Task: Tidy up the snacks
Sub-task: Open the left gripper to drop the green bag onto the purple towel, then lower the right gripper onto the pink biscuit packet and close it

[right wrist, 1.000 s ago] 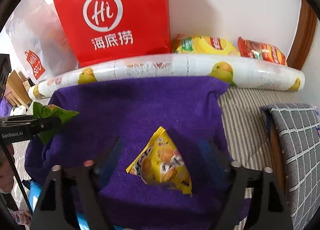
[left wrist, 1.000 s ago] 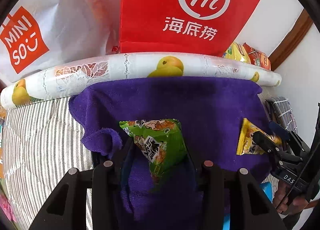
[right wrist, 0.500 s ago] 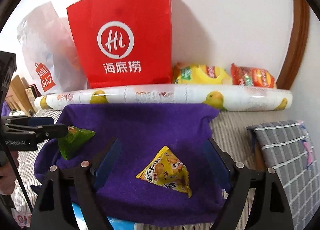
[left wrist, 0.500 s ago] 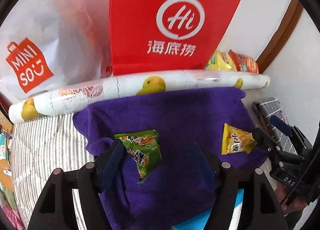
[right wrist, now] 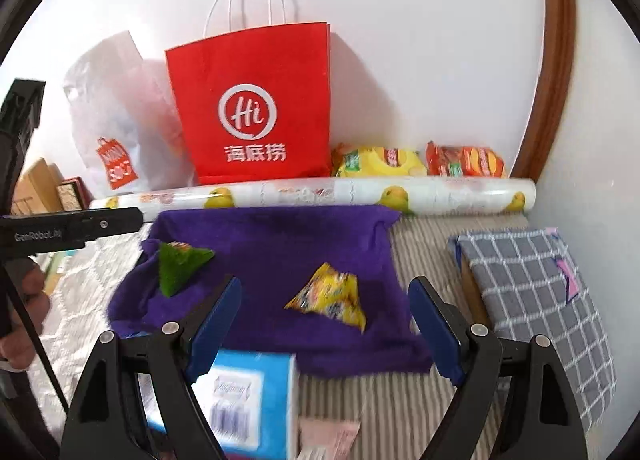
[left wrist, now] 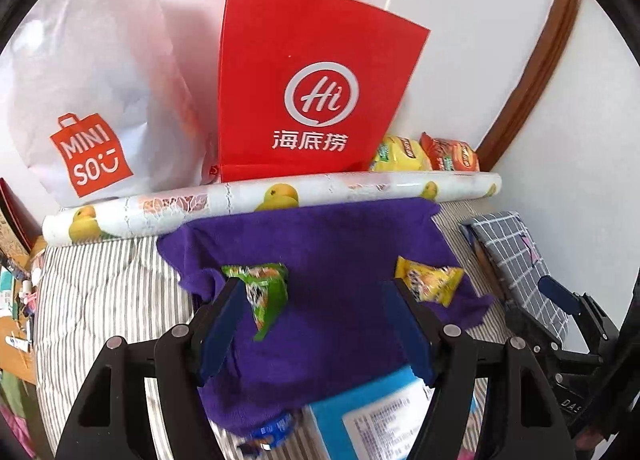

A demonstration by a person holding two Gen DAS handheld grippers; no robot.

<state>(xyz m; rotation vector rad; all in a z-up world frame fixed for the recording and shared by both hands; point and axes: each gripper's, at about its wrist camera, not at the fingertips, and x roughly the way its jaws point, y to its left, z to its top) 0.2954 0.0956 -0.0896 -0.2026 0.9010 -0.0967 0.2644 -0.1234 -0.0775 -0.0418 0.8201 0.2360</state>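
Both snack packets appear to be set down on the purple towel (left wrist: 340, 244): the green packet (left wrist: 264, 292) lies near its left edge, the yellow packet (right wrist: 332, 298) toward its right. The left gripper (left wrist: 316, 328) and right gripper (right wrist: 326, 324) are held wide open above them, with nothing gripped. A further snack is probably called for next, perhaps from the bags (right wrist: 420, 160) behind the fruit-printed roll (right wrist: 320, 196), though blur leaves this uncertain. The towel is spread on a striped bedcover (left wrist: 104, 292) against a white wall.

Your left tool (left wrist: 316, 324) hangs open above the purple towel (left wrist: 340, 256), green snack packet (left wrist: 264, 296) lying loose beside its left finger.
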